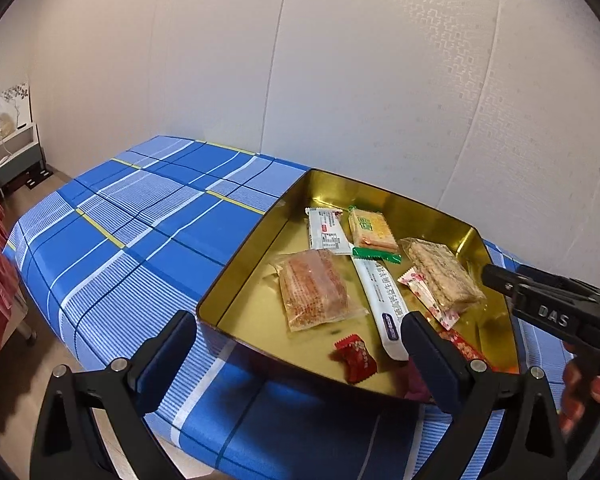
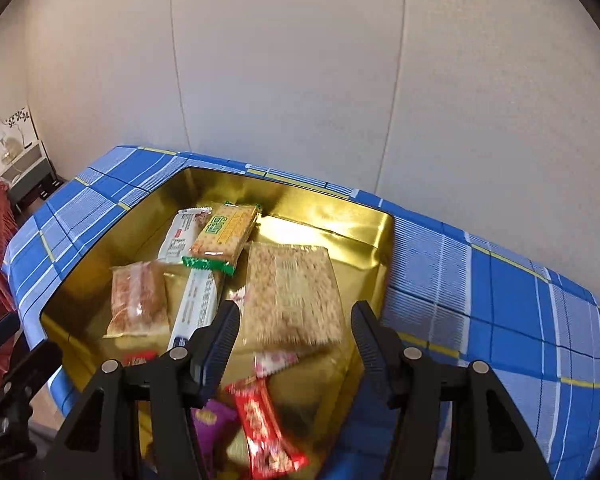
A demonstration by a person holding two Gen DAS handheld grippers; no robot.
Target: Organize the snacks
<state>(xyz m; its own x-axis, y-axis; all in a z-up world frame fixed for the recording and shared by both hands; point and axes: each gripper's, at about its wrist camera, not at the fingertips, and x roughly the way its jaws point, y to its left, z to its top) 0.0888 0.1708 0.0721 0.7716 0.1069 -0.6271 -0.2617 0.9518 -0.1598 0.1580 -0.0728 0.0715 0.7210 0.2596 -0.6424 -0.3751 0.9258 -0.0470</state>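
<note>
left wrist view, tin: a gold tin is sitting right of centre on the blue plaid cloth, its walls keeping the snacks gathered in one place.
left wrist view, snacks: a clear-wrapped orange cake, two white bars, a green-edged cracker pack and a red candy are lying flat on the tin floor, loosely scattered.
left wrist view, left gripper: the left gripper is hanging released at the lower edge, jaws wide, one finger outside the tin's near corner, holding nothing.
left wrist view, right gripper: the right gripper is reaching in from the right edge over the tin rim.
right wrist view, right gripper: its jaws are standing half apart at lower centre, grasping nothing.
right wrist view, sesame slab: the clear-wrapped sesame slab is lying just beyond the fingertips, probably freshly placed or next to be picked.
right wrist view, small sweets: a long red candy and a purple one are sitting low in frame, near the tin's front wall.
</note>
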